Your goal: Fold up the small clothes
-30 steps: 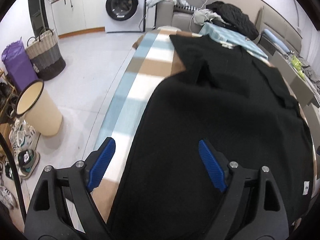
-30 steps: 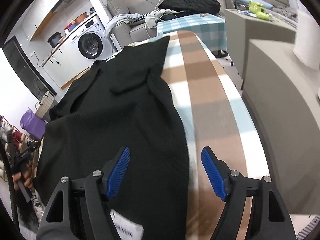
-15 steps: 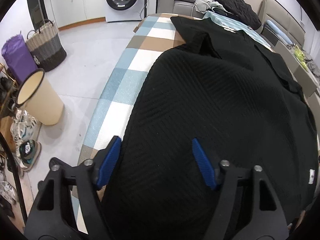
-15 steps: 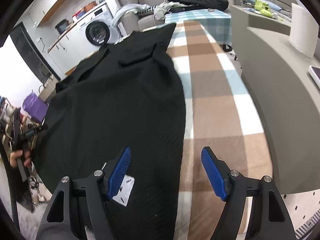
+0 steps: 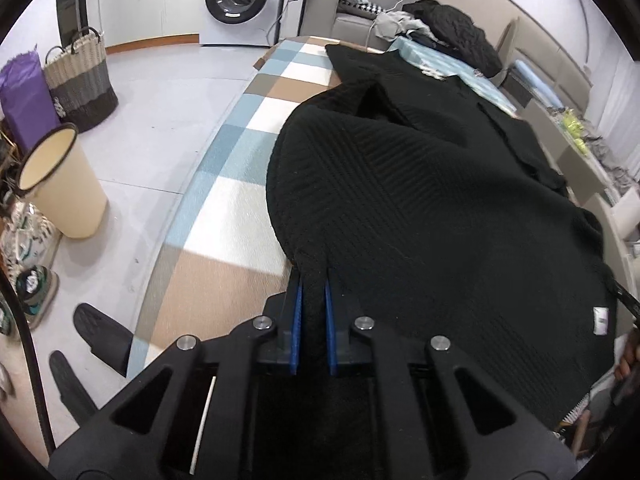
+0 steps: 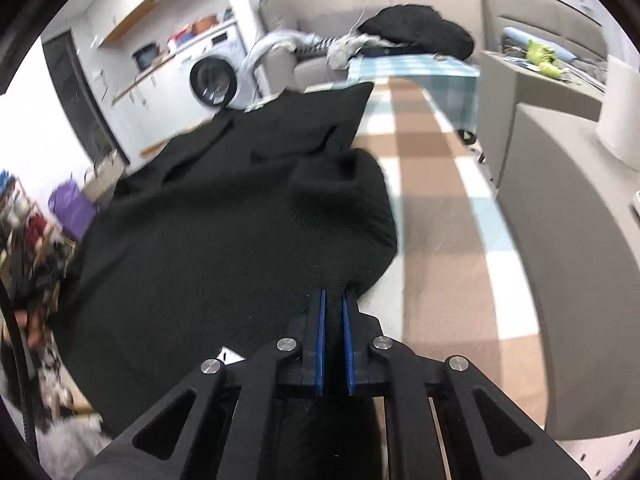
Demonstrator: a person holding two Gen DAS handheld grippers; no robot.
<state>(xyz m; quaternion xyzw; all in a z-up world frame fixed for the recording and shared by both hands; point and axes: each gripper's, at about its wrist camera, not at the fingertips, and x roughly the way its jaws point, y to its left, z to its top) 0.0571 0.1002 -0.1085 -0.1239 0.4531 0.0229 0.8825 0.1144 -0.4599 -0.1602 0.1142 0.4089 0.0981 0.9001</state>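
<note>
While both tongs sit at the near end of the table (image 5: 224, 292), I note each one pinching cloth. My left gripper (image 5: 312, 280) has its blue pads (image 5: 295, 320) pressed together on a bunched fold of the black sweater (image 5: 440, 208) at its near left edge; the knit rises in a small ridge straight out of the pads. My right gripper (image 6: 334, 300) likewise has its pads (image 6: 320, 332) drawn together on the sweater (image 6: 224, 216) at its near right edge, cloth puckered between them.

Sweater lies lengthwise along the table, which carries a checked cover in tan, white and pale blue. Left view: a strip of bare cover runs along the table's left edge beside the garment. Right view: a wider strip of cover (image 6: 448, 240) is bare along the right edge. Far end of the sweater reaches toward the far end of the table, with a raised fold about midway. A white tag (image 5: 601, 320) shows on the cloth near the right gripper's side; a white tag corner (image 6: 230, 356) also peeks out in the right view just left of that gripper.

Right view is motion-blurred at the left margin.

Surroundings, left view: cream bin (image 5: 60, 184) on the floor left of the table, woven basket (image 5: 80, 80) beyond it, washer (image 5: 240, 0) at the far wall.
</note>
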